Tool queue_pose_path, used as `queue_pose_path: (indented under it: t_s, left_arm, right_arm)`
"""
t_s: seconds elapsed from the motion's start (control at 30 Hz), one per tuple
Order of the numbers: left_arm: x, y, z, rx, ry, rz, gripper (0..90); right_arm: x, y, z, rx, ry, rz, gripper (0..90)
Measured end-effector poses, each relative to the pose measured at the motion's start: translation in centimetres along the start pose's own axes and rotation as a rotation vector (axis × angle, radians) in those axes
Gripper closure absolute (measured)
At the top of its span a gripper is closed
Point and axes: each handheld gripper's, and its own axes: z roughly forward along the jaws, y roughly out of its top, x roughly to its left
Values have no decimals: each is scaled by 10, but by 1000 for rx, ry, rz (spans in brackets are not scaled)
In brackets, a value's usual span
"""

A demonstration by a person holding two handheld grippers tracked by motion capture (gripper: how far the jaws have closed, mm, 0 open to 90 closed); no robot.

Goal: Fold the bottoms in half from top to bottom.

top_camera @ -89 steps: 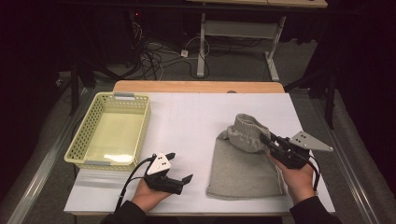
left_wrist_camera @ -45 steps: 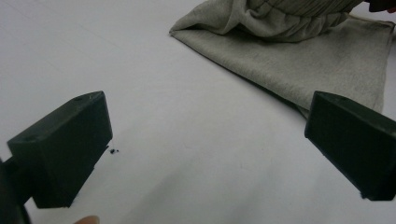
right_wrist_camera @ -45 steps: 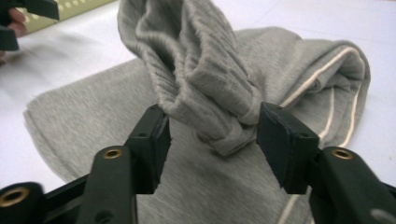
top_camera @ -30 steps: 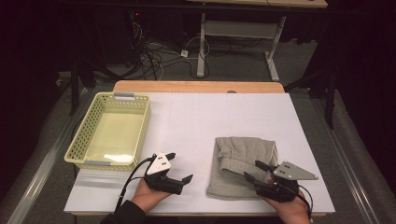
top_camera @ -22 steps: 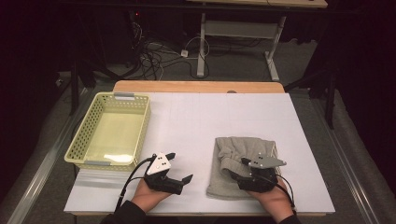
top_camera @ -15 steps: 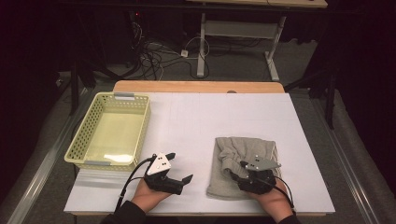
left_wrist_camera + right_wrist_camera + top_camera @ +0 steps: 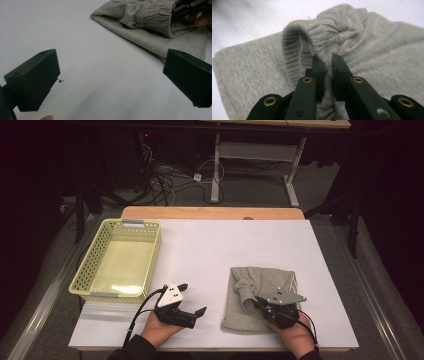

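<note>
Two grippers on table [image 7: 210, 245]. Right gripper [image 7: 327, 62] jaws just closed, pinching ribbed cuff [image 7: 312, 32] of grey sweater [image 7: 260, 295], near right table area, likely for folding. Left gripper [image 7: 192, 300] jaws spread, empty, idle beside yellow basket [image 7: 95, 265].

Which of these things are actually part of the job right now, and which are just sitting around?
In the job:
- grey garment, lying folded on the table
- right gripper, pinching the garment's ribbed cuff

Lying about:
- yellow basket, empty, at the table's left edge
- left gripper, open, resting on the table apart from the garment
- cables on the floor beyond
</note>
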Motion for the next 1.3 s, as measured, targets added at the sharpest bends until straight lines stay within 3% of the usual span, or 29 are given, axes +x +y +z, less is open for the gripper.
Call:
queue_pose_path:
  t_s: [0.2, 0.3, 0.43, 0.53, 0.63, 0.73, 0.87, 0.93, 1.07, 1.13, 1.2, 1.3]
  left_arm:
    - [0, 0, 0, 1, -2, -1, 4]
    - [0, 0, 0, 1, -2, 0, 4]
    - [0, 0, 0, 1, -3, -1, 4]
    - [1, 0, 0, 3, -4, -2, 4]
    - [1, 0, 0, 3, -4, -7, 4]
    - [1, 0, 0, 4, -2, -9, 4]
    - [2, 1, 0, 7, 1, -24, 4]
    - [0, 3, 1, 10, 7, -13, 4]
    - [-14, 15, 8, -1, -42, 2, 19]
    - [-27, 24, 16, -9, -89, 16, 29]
    - [-40, 31, 27, -19, -143, 16, 81]
    - [-59, 37, 45, 23, -199, 35, 181]
  right_arm:
    - [3, 8, -22, -77, -8, -4, 823]
    - [7, 9, -33, -106, 23, -8, 822]
    - [19, 7, -40, -105, 53, -46, 819]
    - [27, 4, -35, -84, 79, -62, 805]
    - [29, 0, -25, -48, 107, -40, 623]
    - [29, 1, -33, -87, 106, -24, 486]
    - [20, -1, -58, -152, 61, 18, 415]
    - [11, -7, -69, -161, 27, 46, 391]
    - [-2, -27, -81, -144, -13, 108, 322]
    - [-4, -35, -82, -122, -20, 123, 280]
    - [-4, -40, -80, -99, -17, 138, 249]
    - [-4, -45, -68, -51, 11, 156, 210]
